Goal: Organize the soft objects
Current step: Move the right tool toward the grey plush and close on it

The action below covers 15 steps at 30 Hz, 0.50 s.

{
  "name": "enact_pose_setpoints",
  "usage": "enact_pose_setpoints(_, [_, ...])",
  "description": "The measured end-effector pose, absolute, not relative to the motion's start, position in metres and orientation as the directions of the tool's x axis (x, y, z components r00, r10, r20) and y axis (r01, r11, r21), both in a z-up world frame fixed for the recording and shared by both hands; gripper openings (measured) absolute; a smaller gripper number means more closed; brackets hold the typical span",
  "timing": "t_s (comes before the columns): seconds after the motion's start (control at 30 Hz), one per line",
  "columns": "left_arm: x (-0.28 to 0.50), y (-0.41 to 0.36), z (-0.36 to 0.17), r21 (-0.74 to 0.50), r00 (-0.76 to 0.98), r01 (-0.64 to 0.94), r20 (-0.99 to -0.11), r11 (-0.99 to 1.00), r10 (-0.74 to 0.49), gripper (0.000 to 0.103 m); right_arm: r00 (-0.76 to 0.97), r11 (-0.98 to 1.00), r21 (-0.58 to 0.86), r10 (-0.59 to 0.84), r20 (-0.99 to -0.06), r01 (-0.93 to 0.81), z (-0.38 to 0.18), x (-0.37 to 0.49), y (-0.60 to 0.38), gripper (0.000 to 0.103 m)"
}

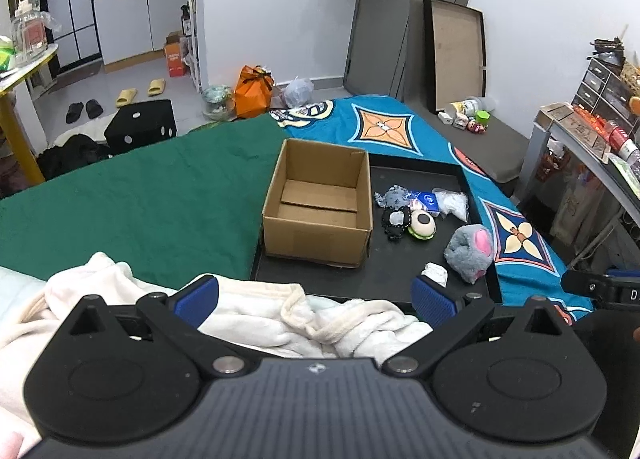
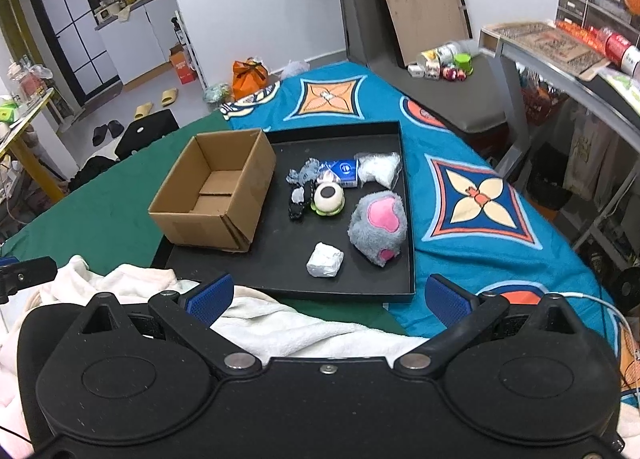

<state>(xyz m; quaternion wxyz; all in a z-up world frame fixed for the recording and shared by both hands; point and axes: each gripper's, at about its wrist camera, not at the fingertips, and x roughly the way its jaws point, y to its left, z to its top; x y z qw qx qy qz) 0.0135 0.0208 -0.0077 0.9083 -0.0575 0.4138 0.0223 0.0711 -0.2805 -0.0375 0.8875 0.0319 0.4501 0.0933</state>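
Soft objects lie loose on a black tray (image 1: 400,263) in the left wrist view: a grey plush paw (image 1: 470,251) with a pink pad leans at the tray's right edge, a small white wrapped lump (image 1: 435,273) sits just beside it near the tray's near edge, and a round cream toy with a dark spot (image 1: 422,223) and a black toy (image 1: 395,221) touch each other beside the cardboard box (image 1: 318,203). The box stands open and empty at the tray's left edge. Bare tray floor runs between the box and the paw. The left gripper (image 1: 316,299) hangs above a crumpled cream blanket (image 1: 256,311), its jaws spread wide with nothing between them.

In the right wrist view the tray (image 2: 280,259) lies across a green cover (image 2: 100,215) and a blue patterned cover (image 2: 460,259) on the bed. The plush paw (image 2: 378,225) touches the tray's right wall; the white lump (image 2: 325,260) sits apart from it toward the near edge. A blue packet (image 2: 344,171) and a clear bag of white stuff (image 2: 378,168) lie toward the far right corner, with a grey crumpled piece (image 2: 302,175) to their left. The box (image 2: 216,195) overhangs the tray's left edge. The right gripper (image 2: 329,297) hovers short of the tray's near edge, jaws wide apart and empty.
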Motion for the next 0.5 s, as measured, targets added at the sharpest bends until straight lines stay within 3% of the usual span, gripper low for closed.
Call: enact_pose_setpoints(0.5, [0.057, 0.034, -0.042, -0.088, 0.609, -0.115, -0.793, 0.989, 0.0, 0.101, 0.554, 0.977, 0.19, 0.212, -0.805, -0.098, -0.081, 0.115, -0.29, 0.103])
